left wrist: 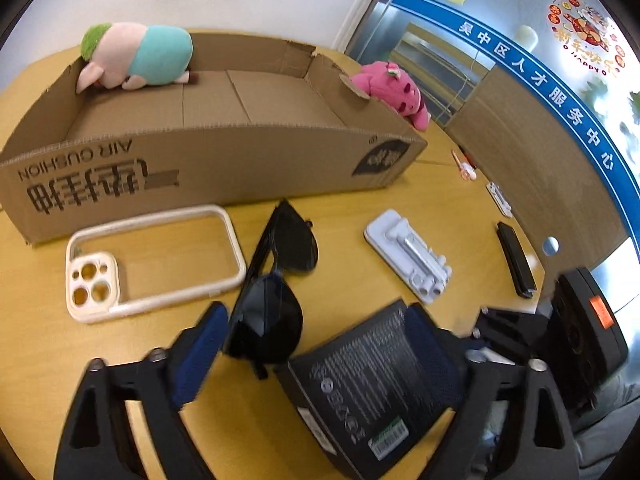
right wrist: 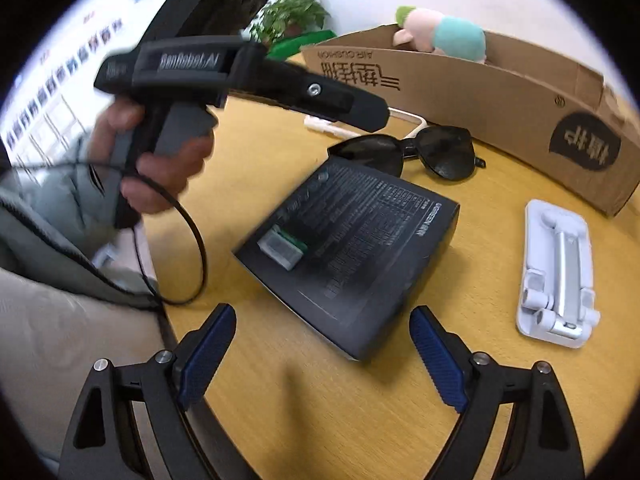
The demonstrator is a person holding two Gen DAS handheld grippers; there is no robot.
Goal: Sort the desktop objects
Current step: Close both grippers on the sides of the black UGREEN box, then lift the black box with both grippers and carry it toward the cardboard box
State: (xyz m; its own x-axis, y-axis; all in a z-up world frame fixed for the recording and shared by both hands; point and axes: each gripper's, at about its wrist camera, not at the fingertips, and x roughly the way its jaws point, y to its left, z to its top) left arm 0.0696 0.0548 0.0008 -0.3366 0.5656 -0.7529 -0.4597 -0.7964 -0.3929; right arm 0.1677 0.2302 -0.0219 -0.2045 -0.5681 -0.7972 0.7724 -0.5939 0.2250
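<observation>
My left gripper (left wrist: 316,344) is open, low over the wooden table, with the black sunglasses (left wrist: 276,280) and a black printed box (left wrist: 368,380) between its fingers, touching neither clearly. My right gripper (right wrist: 322,352) is open and empty, just in front of the same black box (right wrist: 352,248). The sunglasses (right wrist: 424,152) lie beyond the box. A long cardboard box (left wrist: 208,160) holds a pink and teal plush (left wrist: 140,56); it also shows in the right wrist view (right wrist: 480,88). A cream phone case (left wrist: 156,256) and a white folding stand (left wrist: 408,256) lie on the table.
A pink plush (left wrist: 396,92) sits behind the cardboard box's right end. A black bar (left wrist: 516,260), a small white item (left wrist: 498,198) and a pink pen (left wrist: 462,166) lie near the table's right edge. The white stand (right wrist: 556,272) lies right of the black box. A potted plant (right wrist: 292,12) stands behind.
</observation>
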